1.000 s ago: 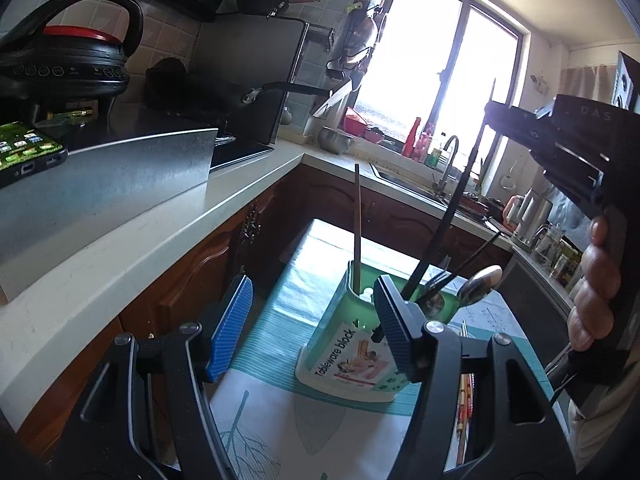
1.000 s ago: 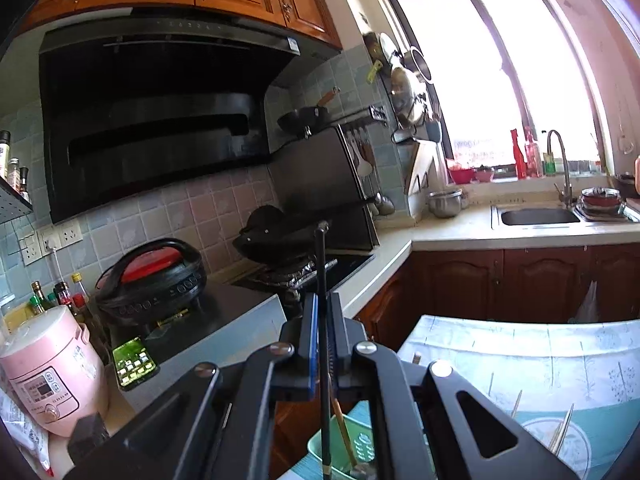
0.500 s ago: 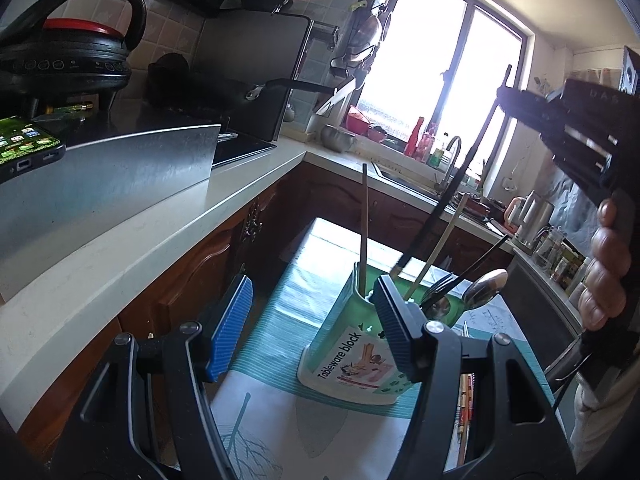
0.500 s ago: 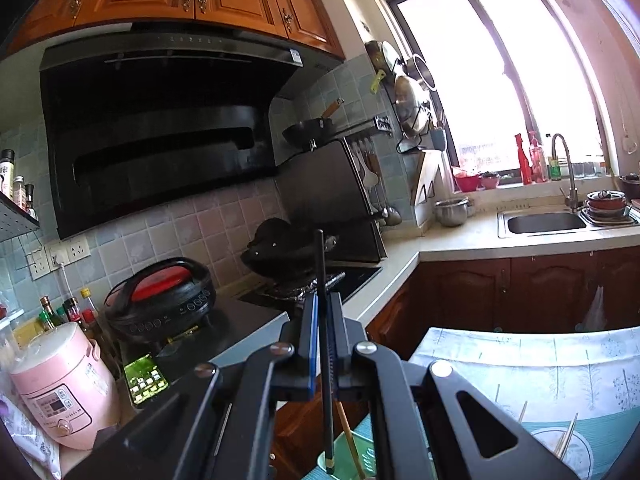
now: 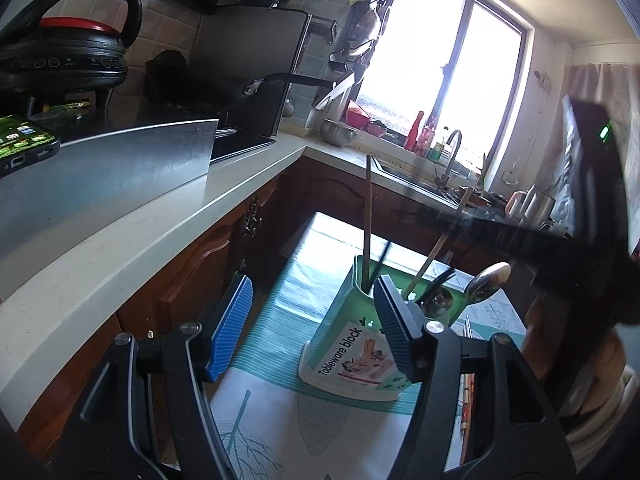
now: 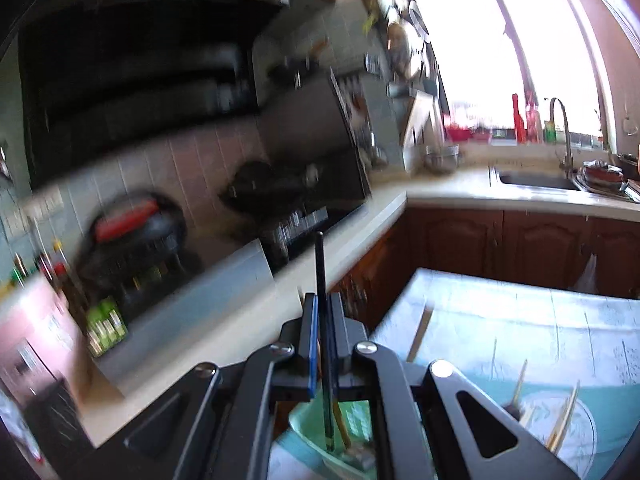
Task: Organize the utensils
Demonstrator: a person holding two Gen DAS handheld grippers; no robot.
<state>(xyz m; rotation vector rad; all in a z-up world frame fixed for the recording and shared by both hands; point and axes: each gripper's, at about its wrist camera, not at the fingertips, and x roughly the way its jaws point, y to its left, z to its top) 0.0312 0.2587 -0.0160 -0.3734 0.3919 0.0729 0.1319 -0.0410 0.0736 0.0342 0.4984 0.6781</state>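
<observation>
Right gripper (image 6: pixel 323 344): jaws pinched nearly together on one black chopstick (image 6: pixel 320 276), held upright between the blue pads. Half a second ago the stick hung higher, its tip just over the holder; now its lower end sits inside the mouth of the green holder (image 6: pixel 316 420), beside a brown stick already standing there. The right wrist view is smeared with motion.

Left gripper (image 5: pixel 312 320): jaws roughly half open, nothing between them. It hovers in front of the holder (image 5: pixel 348 352), its right pad overlapping the holder's rim in view; contact cannot be told. Unchanged from a second ago.

Holder: green, labelled "Tableware block", standing on the striped mat (image 5: pixel 276 320) at the near end of the table (image 6: pixel 520 312). Contents: a tall brown chopstick (image 5: pixel 368 216), a pale chopstick (image 5: pixel 434 254) leaning right, spoons (image 5: pixel 486 282).

Loose utensils (image 6: pixel 560 412): a few still lie on the table to the right, apart from the holder.

Reading: the black stick has gone from carried to almost placed. Likely next is opening the right jaws so it drops in, then fetching the loose pieces.
</observation>
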